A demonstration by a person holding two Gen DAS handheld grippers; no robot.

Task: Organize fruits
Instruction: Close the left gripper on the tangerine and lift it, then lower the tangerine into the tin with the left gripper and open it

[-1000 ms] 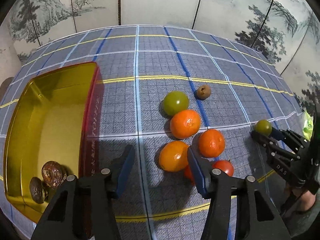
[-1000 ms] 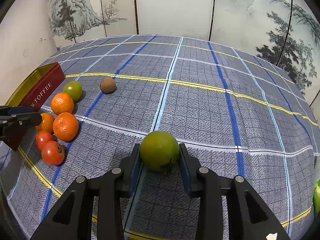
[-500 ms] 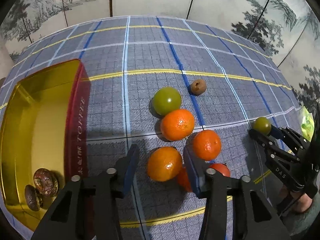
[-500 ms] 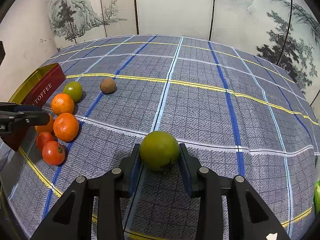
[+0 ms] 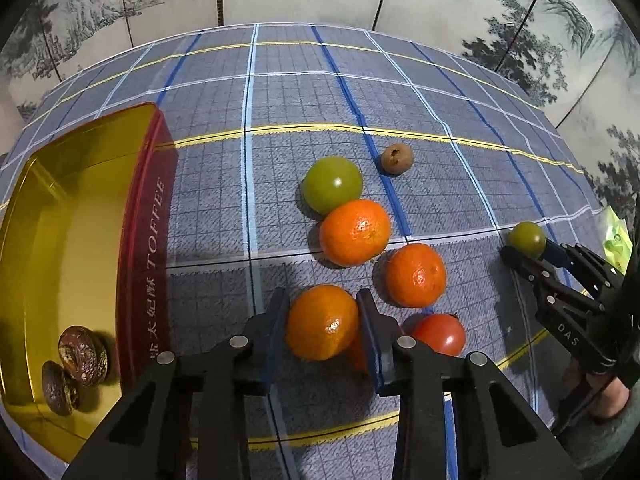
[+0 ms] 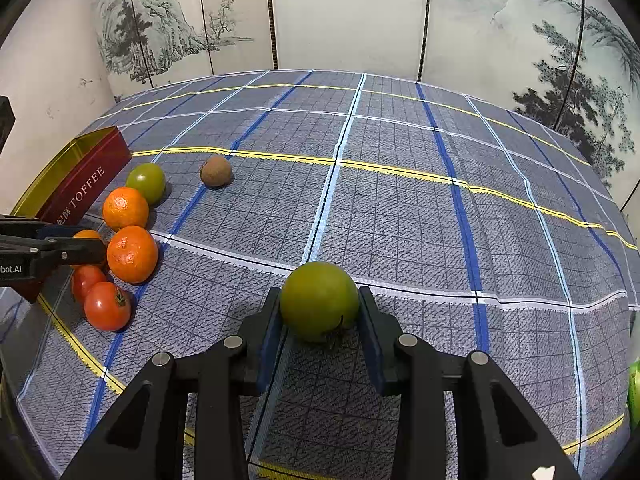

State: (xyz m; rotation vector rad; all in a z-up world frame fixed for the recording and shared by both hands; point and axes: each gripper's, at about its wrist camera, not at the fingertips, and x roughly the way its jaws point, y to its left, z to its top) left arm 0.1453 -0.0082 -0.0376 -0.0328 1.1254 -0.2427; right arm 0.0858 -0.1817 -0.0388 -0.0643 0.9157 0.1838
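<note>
My left gripper (image 5: 322, 322) is shut on an orange mandarin (image 5: 323, 322), its jaws touching both sides. Beside it lie two more mandarins (image 5: 355, 232) (image 5: 416, 275), a red tomato (image 5: 440, 334), a green tomato (image 5: 332, 185) and a small brown fruit (image 5: 397, 159). My right gripper (image 6: 319, 316) is shut on a green tomato (image 6: 319, 300) low over the cloth; it also shows in the left wrist view (image 5: 527, 239). The gold and red TOFFEE tin (image 5: 144, 216) stands to the left and holds two dark brown fruits (image 5: 82, 354).
A blue checked cloth (image 6: 400, 208) covers the table. Painted screen panels (image 6: 348, 16) stand behind it. A green packet (image 5: 614, 236) lies at the right edge. The left gripper shows at the left of the right wrist view (image 6: 52, 250).
My left gripper moved right and forward to the near mandarin and closed its jaws onto it. The right gripper stayed still with its green tomato.
</note>
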